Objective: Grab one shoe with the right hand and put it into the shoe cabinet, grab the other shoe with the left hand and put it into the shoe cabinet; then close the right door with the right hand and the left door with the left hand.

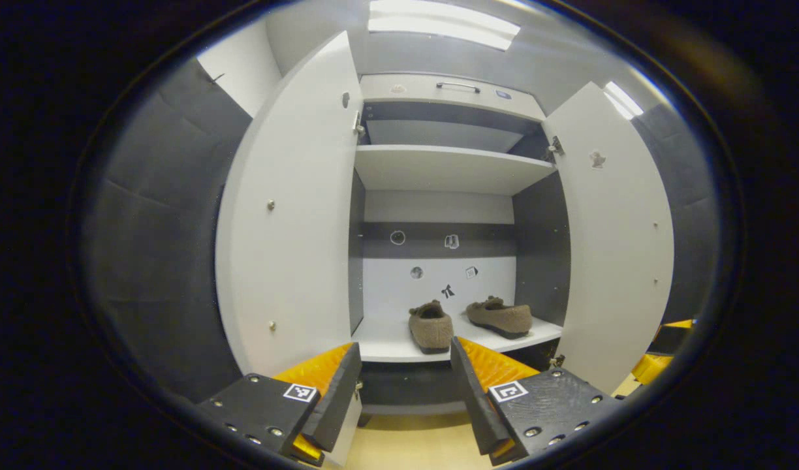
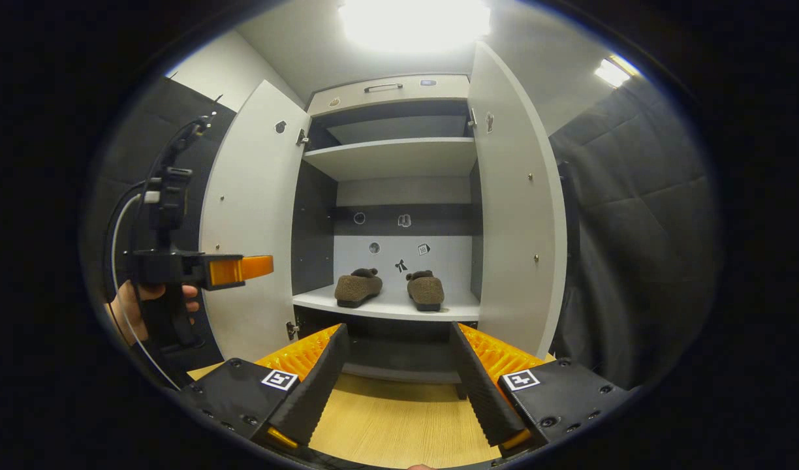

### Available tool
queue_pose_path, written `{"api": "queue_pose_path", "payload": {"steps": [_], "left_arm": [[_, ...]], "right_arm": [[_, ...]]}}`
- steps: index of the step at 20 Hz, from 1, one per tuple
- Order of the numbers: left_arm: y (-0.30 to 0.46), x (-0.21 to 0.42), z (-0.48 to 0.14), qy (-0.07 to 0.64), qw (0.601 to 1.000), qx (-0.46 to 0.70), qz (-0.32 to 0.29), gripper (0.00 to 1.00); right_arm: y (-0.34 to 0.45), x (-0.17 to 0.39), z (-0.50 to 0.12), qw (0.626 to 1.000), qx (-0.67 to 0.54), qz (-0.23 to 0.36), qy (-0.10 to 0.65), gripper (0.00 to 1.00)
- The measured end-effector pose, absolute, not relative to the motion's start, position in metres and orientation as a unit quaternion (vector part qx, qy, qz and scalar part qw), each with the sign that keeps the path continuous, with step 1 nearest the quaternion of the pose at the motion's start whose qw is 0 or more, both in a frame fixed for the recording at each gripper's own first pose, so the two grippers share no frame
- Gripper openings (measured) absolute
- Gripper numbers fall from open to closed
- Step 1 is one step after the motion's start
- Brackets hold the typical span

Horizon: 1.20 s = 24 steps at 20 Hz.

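Both shoes (image 2: 388, 288) sit on the cabinet shelf (image 2: 386, 305) (doors wide open). Left gripper (image 1: 406, 385) and right gripper (image 2: 396, 375) gape wide, empty; no readable writing

Your left gripper (image 1: 406, 391) and right gripper (image 2: 399, 385) share black bodies with silver screws, square black-and-white tags and ribbed orange fingers faced with black pads; cables loop from the left one's handle.

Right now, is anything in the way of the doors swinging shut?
Nothing visible blocks them. Both shoes sit back on the shelf, inside the cabinet. The right door and left door stand wide open, and each hand-held gripper is open in front.
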<state>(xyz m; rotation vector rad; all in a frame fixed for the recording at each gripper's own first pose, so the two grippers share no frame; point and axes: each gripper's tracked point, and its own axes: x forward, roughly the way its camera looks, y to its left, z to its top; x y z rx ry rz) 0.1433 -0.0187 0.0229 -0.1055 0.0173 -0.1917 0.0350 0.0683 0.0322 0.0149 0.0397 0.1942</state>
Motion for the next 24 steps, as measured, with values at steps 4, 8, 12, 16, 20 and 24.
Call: {"api": "queue_pose_path", "payload": {"steps": [4,8,12,16,20,24], "left_arm": [[-0.002,0.115,0.008,0.018,0.995,-0.053,-0.082,0.84],[0.009,0.094,-0.010,0.032,0.995,-0.052,-0.077,0.84],[0.022,0.079,-0.021,0.038,0.995,-0.048,-0.073,0.84],[0.036,0.070,-0.020,0.037,0.996,-0.041,-0.064,0.84],[0.049,0.066,-0.018,0.033,0.997,-0.039,-0.053,0.84],[0.055,0.065,-0.019,0.033,0.998,-0.036,-0.046,0.84]], "right_arm": [[0.069,0.033,0.033,0.995,0.009,0.095,0.018,0.98],[0.067,0.029,0.033,0.995,0.011,0.093,0.016,0.98],[0.039,0.035,0.039,0.998,0.008,0.068,0.009,0.96],[-0.017,0.045,0.055,1.000,0.011,0.007,0.006,0.98],[-0.082,0.052,0.082,0.998,0.018,-0.063,-0.014,0.96],[-0.132,0.054,0.099,0.992,0.029,-0.120,-0.031,0.92]]}}
